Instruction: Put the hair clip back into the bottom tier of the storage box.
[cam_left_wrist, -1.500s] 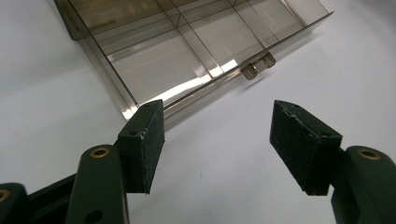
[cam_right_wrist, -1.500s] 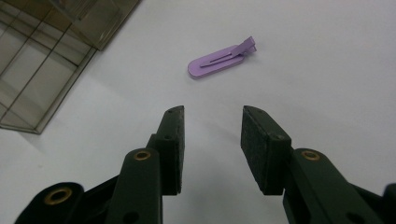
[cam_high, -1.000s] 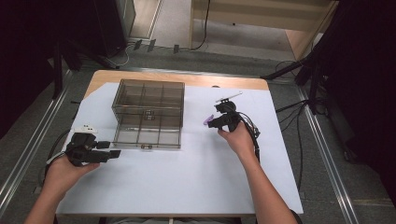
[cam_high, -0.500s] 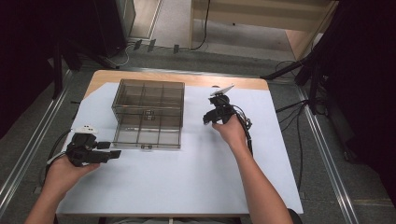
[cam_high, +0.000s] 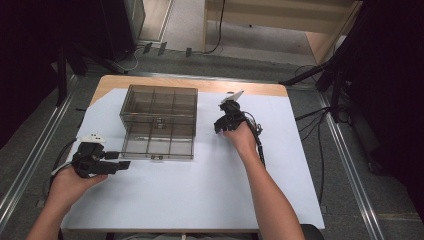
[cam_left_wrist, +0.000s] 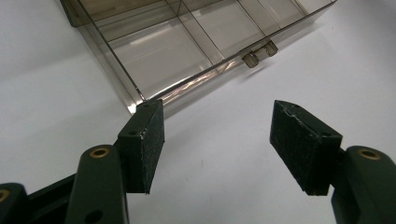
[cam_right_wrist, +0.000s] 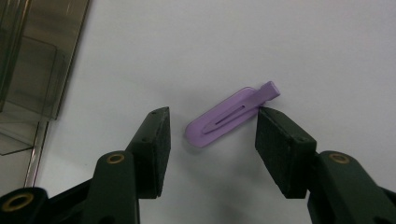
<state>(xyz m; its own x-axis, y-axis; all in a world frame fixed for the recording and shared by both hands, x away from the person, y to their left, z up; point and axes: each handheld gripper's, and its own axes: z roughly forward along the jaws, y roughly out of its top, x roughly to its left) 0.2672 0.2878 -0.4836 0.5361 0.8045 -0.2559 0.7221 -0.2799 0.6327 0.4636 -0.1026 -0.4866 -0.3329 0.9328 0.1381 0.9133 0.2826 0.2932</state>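
A smoky clear compartment box lies shut on the white table cover. Its front wall and small latch show in the left gripper view. My left gripper is open just off the box's near left corner, touching nothing. A purple hair clip lies flat on the cover, right of the box. My right gripper points down over it, open, one jaw on each side; the right pad nearly touches the clip's narrow end. In the high view the right gripper covers the clip.
The box's right edge lies left of my right gripper. A cable trails from the right gripper along the forearm. A bare wooden strip runs along the table's far edge. Metal rails flank the table.
My right gripper has moved away from me and slightly left, down over the purple clip, which showed beside it before. The left gripper has hardly moved.
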